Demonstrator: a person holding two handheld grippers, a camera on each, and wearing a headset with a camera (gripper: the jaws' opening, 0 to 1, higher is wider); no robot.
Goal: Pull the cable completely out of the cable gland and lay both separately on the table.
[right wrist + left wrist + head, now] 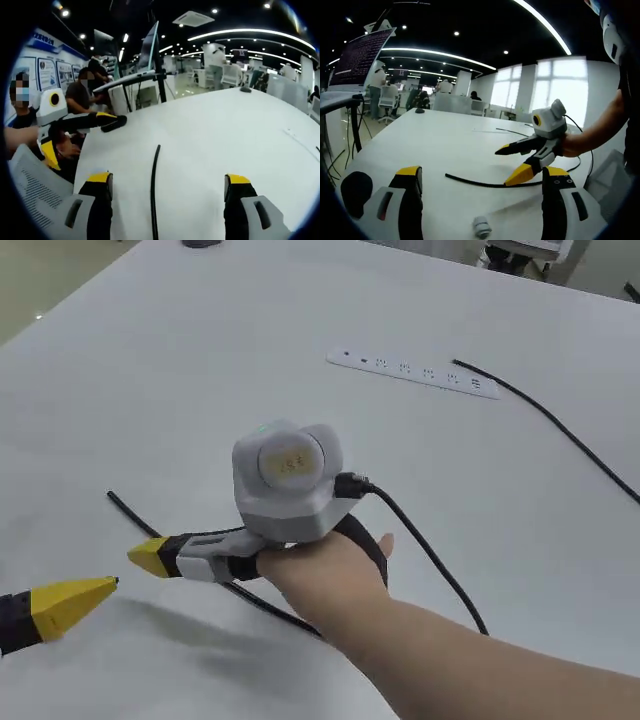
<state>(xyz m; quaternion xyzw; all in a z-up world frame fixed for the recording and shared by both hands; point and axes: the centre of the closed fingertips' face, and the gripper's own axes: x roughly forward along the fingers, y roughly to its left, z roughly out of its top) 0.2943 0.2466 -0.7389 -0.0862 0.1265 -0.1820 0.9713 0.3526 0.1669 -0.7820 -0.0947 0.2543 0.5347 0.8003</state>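
Item one: cable (485, 183), black, thin, no fitting seen on the visible length. Lies flat on the white table (300, 320) in a slack curve, running under the right gripper (507, 166) and between its spread, empty jaws. Looks light and limp; likely sags if lifted by one end, so best pinched firmly near mid-length. Item two: gland (481, 226), small, pale grey. Sits alone on the table just ahead of the left gripper (482, 175), apart from the cable, between jaws standing wide and holding nothing. Looks hard, light, rounded; probably rolls or squirts out of a loose pinch, so best taken squarely across the body. Appears separated already; seemingly little left beyond leaving both lying apart.
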